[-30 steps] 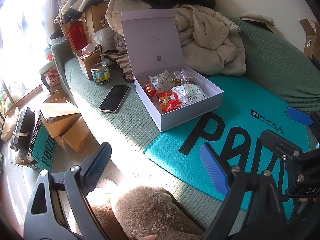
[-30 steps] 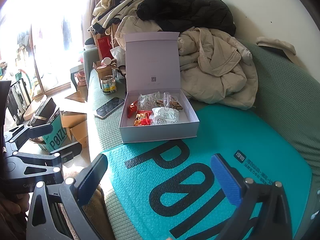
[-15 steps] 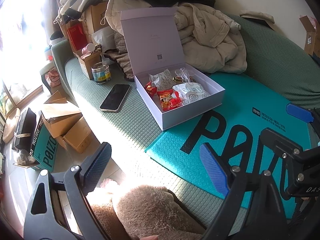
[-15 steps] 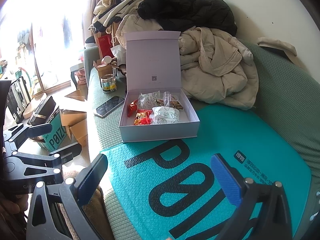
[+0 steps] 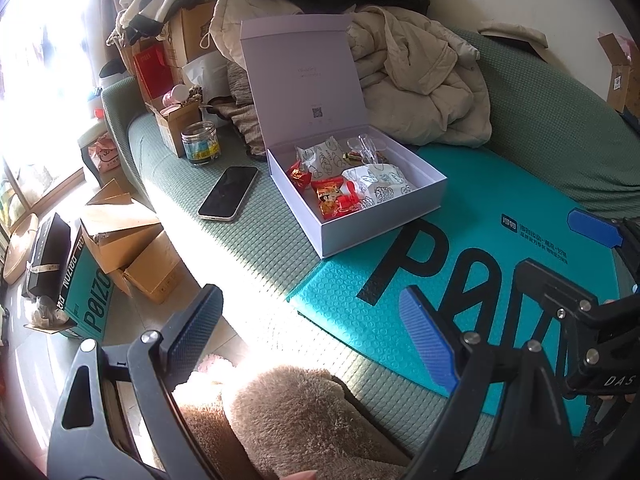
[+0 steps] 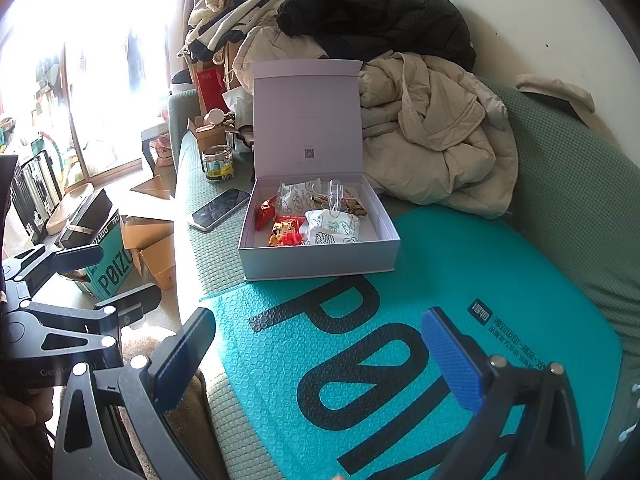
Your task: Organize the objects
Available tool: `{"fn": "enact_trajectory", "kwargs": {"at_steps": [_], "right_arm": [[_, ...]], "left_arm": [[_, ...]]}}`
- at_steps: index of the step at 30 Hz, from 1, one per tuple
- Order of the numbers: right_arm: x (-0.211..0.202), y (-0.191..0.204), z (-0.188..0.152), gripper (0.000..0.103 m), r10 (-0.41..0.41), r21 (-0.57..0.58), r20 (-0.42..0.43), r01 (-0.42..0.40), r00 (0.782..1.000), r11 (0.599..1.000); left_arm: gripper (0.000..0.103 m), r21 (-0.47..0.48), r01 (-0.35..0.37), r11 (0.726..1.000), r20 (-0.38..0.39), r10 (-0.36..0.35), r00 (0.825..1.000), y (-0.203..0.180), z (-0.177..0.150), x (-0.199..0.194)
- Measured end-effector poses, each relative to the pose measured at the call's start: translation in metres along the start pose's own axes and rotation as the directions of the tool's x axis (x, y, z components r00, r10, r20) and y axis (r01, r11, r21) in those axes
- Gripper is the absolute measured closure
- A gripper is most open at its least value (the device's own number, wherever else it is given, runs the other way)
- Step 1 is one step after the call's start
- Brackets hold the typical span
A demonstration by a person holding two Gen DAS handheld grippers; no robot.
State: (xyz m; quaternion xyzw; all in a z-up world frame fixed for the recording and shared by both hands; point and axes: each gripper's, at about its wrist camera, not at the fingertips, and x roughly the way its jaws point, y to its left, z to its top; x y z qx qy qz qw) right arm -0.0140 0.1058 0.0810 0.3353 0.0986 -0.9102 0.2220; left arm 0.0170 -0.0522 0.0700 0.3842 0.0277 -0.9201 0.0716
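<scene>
My left gripper [image 5: 310,340] hangs with its blue-padded jaws spread wide and nothing between them; below it a tan fluffy blanket [image 5: 304,412] is cut off by the frame edge. My right gripper [image 6: 320,364] is equally wide apart and empty, held over a teal bubble-wrap mailer with black lettering [image 6: 400,320] whose last letters run out of frame. Ahead of both tools, resting partly on the mailer's far edge, sits a pale lilac cardboard gift box [image 5: 380,216] with its hinged lid standing upright. Inside I see red and gold wrapped sweets [image 5: 334,196] and white printed packets [image 5: 380,184]; something clear lies behind them, too small to identify. Left of the box lies a dark smartphone [image 5: 228,192], face up, on the green textured sofa [image 5: 260,248]. Beyond it stands a small glass jar [image 5: 199,144], contents unclear. A beige padded jacket [image 6: 436,132] is heaped behind the box.
</scene>
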Motion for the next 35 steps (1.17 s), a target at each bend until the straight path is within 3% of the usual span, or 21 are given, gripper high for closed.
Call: {"fn": "enact_trajectory", "kwargs": {"at_steps": [35], "right_arm": [[0.004,-0.012,-0.007,0.0,-0.005,0.018,-0.025,0.006,1.0,1.0]], "left_arm": [[0.013,0.013,0.021,1.0,-0.032,-0.02,0.999,-0.003,-0.006,0.005]]}}
